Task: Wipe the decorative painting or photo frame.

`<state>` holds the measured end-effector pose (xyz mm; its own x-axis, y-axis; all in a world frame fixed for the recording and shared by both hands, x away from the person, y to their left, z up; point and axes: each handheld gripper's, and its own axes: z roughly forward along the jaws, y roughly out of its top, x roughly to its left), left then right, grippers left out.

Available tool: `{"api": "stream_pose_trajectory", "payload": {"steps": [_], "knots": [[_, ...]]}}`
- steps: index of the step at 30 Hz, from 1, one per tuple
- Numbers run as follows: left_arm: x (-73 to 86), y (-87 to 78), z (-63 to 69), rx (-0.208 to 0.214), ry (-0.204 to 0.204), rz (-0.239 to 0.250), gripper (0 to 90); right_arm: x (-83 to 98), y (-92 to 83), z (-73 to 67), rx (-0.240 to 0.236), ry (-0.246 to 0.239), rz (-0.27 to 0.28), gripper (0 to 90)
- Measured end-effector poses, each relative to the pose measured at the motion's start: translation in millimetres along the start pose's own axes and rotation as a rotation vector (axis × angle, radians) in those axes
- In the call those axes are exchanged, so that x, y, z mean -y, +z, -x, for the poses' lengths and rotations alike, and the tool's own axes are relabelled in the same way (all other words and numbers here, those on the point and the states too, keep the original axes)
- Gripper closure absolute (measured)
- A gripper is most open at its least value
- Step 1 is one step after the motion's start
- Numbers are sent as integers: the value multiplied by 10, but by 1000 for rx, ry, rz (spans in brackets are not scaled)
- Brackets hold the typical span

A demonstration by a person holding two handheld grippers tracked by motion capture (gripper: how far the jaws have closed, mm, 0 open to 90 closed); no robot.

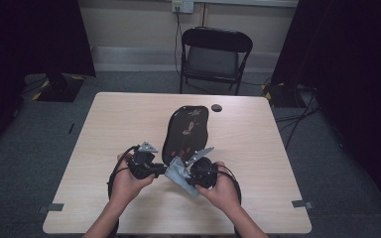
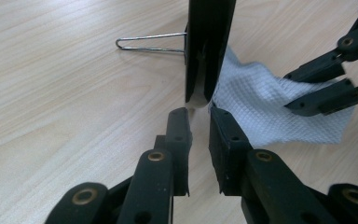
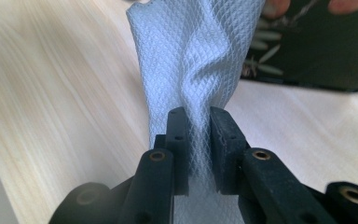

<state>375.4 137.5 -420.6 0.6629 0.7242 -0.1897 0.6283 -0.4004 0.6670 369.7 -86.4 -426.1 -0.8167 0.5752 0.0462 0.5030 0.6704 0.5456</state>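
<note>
Pale wood-grain table point(image 1: 129, 124) fills the room's middle, a folding chair point(image 1: 216, 54) beyond its far edge, and near the front edge we hold a black decorated tray point(image 1: 186, 130) propped up on its wire stand point(image 2: 151, 43). Our right gripper point(image 3: 198, 122) is clamped on a grey waffle-weave cloth point(image 3: 193, 60) just right of the tray's near end, while our left gripper point(image 2: 199, 119) is slightly parted, its jaws nearly touching the tray's near edge point(image 2: 208, 51). We judge the wiping step is beginning; next we steady the tray with the left and draw the cloth across its face.
</note>
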Motion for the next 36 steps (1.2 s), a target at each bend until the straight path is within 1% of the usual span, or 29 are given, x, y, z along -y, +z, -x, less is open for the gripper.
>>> {"api": "stream_pose_trajectory", "payload": {"steps": [6,8,12,13,14,17,19,20,22,23,26,28,31,33,34,36], "knots": [[-11,-36,-7,-1,3,5,778,63,87,24,-5,12,-23,795],[-6,-39,-8,0,-1,6,778,96,151,33,-10,17,-41,795],[6,-47,-34,-8,-4,5,776,157,220,41,-18,26,-67,795],[6,-47,-34,-8,-4,5,775,157,220,41,-18,26,-67,795],[12,-47,-38,-9,-11,10,775,176,234,42,-18,26,-79,795],[23,-44,-56,-13,-15,0,774,235,239,66,-19,34,-98,795],[26,-42,-63,-15,-14,-2,772,228,205,70,-11,28,-95,795],[30,-41,-65,-14,-23,2,772,214,155,73,-3,22,-82,796],[34,-48,-77,-18,-29,0,772,157,8,53,4,13,-41,796],[37,-54,-91,-20,-28,-1,771,83,-142,13,7,3,5,796],[49,-55,-104,-26,-33,1,770,-41,-335,-52,9,-24,61,796],[52,-61,-106,-29,-38,3,771,-125,-421,-100,9,-41,86,796],[52,-69,-109,-28,-42,5,771,-190,-419,-150,8,-61,89,796],[52,-84,-120,-28,-37,1,770,-180,-345,-172,0,-71,70,795],[53,-95,-129,-30,-46,11,767,-161,-294,-178,-4,-68,61,796],[51,-103,-131,-29,-50,15,766,-110,-182,-171,-14,-65,36,796]]}}
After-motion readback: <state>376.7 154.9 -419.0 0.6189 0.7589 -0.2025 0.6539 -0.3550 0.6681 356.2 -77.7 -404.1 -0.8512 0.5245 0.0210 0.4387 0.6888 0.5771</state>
